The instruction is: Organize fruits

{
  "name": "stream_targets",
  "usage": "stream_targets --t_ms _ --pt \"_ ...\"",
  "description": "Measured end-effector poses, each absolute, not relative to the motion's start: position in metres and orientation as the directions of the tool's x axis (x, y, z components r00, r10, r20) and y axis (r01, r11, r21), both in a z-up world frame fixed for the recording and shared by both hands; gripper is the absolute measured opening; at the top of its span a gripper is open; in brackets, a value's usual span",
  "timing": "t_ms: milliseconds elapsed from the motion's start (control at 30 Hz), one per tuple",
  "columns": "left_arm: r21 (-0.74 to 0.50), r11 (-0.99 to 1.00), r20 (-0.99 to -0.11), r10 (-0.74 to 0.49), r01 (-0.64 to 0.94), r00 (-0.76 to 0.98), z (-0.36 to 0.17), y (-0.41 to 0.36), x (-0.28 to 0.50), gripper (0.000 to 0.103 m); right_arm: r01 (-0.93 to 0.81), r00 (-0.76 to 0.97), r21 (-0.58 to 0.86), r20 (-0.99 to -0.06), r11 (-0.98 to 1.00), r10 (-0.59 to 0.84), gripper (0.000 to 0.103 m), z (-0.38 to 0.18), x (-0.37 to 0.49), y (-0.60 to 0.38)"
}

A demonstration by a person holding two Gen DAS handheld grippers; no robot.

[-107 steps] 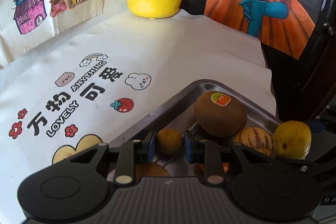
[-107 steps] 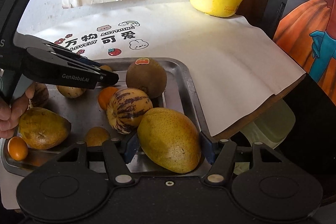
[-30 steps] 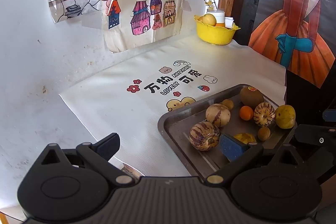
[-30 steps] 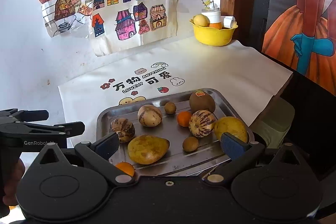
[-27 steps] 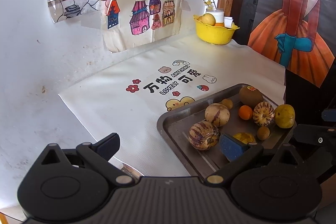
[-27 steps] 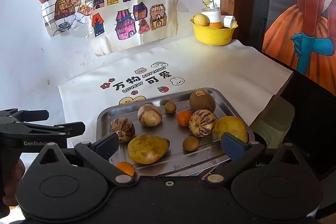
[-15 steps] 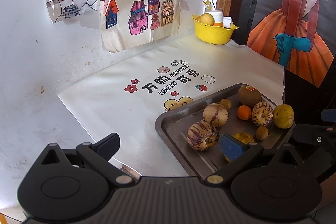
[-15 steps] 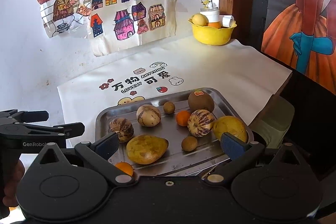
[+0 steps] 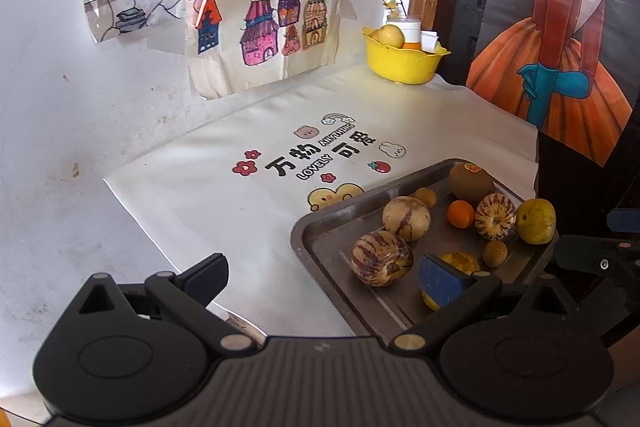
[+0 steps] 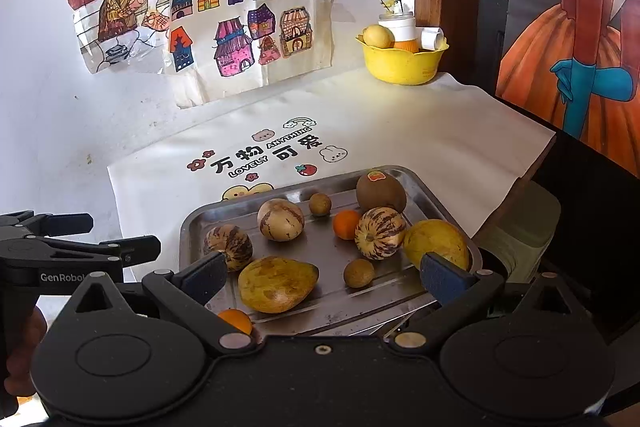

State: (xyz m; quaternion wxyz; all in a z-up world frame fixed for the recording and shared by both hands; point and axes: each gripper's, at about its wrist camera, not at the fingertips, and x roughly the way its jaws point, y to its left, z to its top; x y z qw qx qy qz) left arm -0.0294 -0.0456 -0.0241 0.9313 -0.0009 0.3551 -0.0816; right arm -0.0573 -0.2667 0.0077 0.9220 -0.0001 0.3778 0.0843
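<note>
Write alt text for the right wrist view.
A metal tray of mixed fruit sits on a white printed mat, seen past the open right gripper. The open left gripper hovers left; a yellow bowl stands behind.

Both grippers are now pulled back from the tray (image 10: 192, 227) with jaws spread wide. The left gripper (image 9: 324, 277) no longer holds the small brown fruit (image 9: 425, 197), and the right gripper (image 10: 324, 275) no longer holds the yellow mango (image 10: 436, 241); both fruits lie ahead of the fingers.
</note>
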Motion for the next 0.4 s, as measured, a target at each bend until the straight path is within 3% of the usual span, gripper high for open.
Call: stream_targets --t_ms 200,400 --pt "-0.053 0.985 -0.662 -0.157 0.163 0.733 -0.024 -0.051 -0.032 0.103 -0.152 0.699 0.063 -0.698 0.986 0.152 0.102 0.007 -0.058 -0.267" --pt "-0.095 0.989 -0.592 -0.145 0.11 0.793 -0.016 -0.041 -0.039 0.103 -0.134 0.7 0.07 -0.7 0.988 0.144 0.102 0.005 -0.06 -0.27"
